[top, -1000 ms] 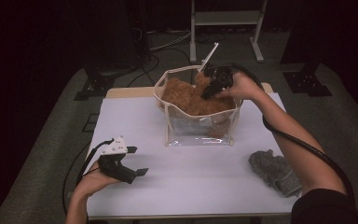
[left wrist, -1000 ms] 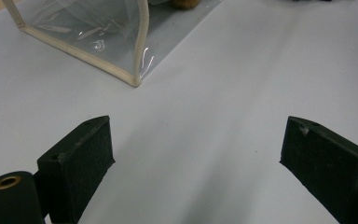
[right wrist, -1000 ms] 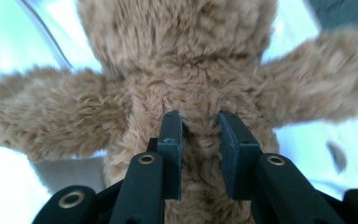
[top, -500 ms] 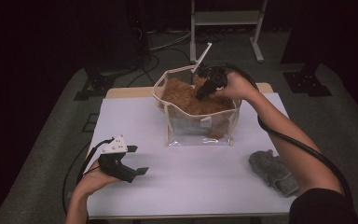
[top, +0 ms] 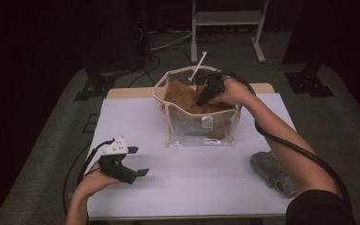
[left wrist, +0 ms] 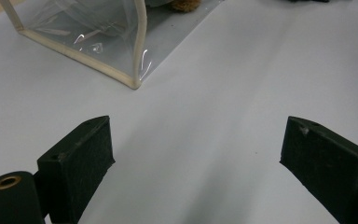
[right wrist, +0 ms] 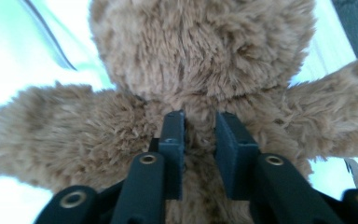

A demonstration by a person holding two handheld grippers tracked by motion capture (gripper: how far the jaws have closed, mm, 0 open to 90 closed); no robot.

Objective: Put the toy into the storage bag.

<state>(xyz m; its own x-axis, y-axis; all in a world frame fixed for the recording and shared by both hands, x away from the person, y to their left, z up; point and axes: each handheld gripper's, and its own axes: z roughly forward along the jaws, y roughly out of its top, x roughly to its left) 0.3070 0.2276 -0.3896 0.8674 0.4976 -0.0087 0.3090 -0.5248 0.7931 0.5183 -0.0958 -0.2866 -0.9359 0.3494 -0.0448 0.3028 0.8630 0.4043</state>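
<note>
A clear bag [top: 201, 136] with cream trim stands open at the back middle of the white table [top: 206, 187]. Inside it lies a brown plush toy [top: 178, 93]. My right gripper [top: 205, 96] reaches down into the bag's mouth from the right. In the right gripper view its jaws [right wrist: 200, 140] are shut on a pinch of the plush toy's [right wrist: 200, 56] fur between its limbs. My left gripper [top: 138, 174] rests low over the table's front left, open, with nothing between its jaws [left wrist: 196, 158]. It points toward the bag's corner [left wrist: 133, 84].
A grey fuzzy cloth [top: 272, 171] lies at the table's front right, beside the right forearm. A thin white stick [top: 198, 65] pokes up from the bag's back rim. A metal stand [top: 227, 18] and cables sit on the floor beyond the table.
My right gripper has shifted a little to the left and lower into the bag, still on the plush toy. The left gripper has stayed put.
</note>
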